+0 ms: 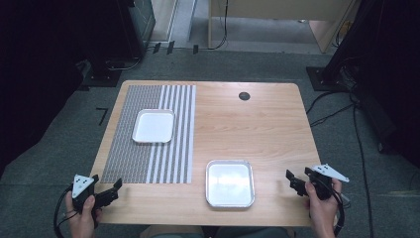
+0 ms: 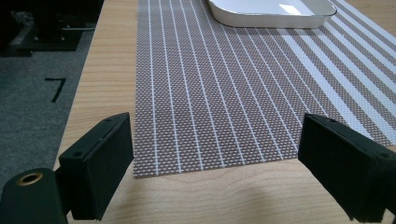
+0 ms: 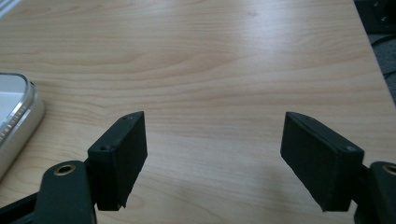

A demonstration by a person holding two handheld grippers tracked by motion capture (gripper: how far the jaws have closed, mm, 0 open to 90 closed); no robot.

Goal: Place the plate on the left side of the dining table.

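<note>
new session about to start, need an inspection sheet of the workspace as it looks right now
surface: wooden table, a dark round grommet near its far edge
job's things: striped placemat on the left half, white tray resting on it; metal-rimmed tray on bare wood near the front edge; both trays look empty
clutter: nothing seen
grippers: left gripper at the front left corner, jaws open, holding nothing; right gripper at the front right edge, jaws open, holding nothing
cables: one trails from each gripper; more cables run over the floor right of the table
surroundings: grey carpet, dark equipment to both sides, a wooden furniture piece beyond the table
</note>
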